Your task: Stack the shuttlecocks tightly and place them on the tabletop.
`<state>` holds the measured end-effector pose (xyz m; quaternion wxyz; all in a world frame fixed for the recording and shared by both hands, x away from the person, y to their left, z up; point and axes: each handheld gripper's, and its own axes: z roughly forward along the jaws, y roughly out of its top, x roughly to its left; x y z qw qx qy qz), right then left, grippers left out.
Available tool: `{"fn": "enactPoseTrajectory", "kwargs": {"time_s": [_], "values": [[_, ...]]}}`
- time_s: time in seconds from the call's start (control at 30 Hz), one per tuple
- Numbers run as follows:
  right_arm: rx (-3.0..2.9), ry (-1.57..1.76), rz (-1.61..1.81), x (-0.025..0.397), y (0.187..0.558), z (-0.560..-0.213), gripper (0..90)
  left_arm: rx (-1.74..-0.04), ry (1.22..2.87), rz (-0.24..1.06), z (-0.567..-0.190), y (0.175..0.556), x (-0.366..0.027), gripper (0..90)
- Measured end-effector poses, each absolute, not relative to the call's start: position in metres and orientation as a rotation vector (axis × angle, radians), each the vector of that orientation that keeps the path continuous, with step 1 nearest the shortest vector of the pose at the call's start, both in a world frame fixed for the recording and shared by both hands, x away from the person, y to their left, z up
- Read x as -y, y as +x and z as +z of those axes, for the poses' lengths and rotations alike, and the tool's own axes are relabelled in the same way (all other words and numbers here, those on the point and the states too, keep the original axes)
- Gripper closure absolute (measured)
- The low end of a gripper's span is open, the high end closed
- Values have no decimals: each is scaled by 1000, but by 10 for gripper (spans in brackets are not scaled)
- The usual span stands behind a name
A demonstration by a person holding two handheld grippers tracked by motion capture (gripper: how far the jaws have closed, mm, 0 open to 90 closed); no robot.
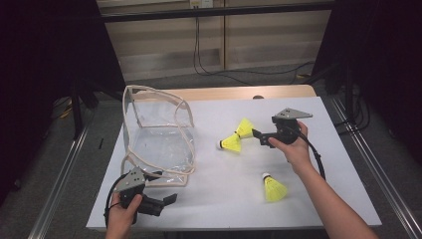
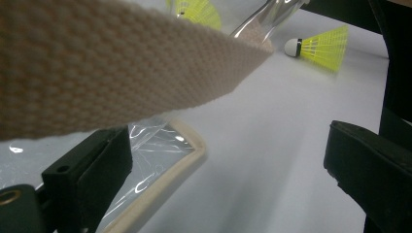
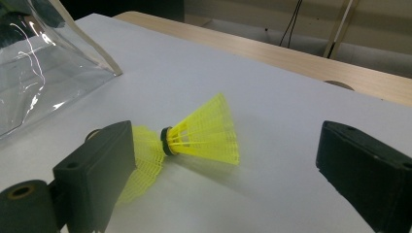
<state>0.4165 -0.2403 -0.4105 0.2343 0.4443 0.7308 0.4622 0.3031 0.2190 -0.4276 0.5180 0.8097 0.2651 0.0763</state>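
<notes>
Just ahead of the right gripper (image 1: 260, 135), whose jaws stand wide and empty, two yellow shuttlecocks (image 1: 237, 135) lie touching near the table's middle. A third shuttlecock (image 1: 273, 187) lies well apart, with bare white table (image 1: 338, 164) around it. Near the front edge, the left gripper (image 1: 169, 199) gapes wide beside the clear bag (image 1: 159, 139); its strap (image 2: 121, 63) seems to hang untouched between the jaws.
</notes>
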Motion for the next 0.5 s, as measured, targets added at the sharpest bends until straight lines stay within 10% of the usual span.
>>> {"fn": "enactPoseTrajectory", "kwargs": {"time_s": [0.5], "values": [[-2032, 1225, 1253, 232, 426, -414, 56, -633, 1936, 178, -428, 303, -219, 36]]}}
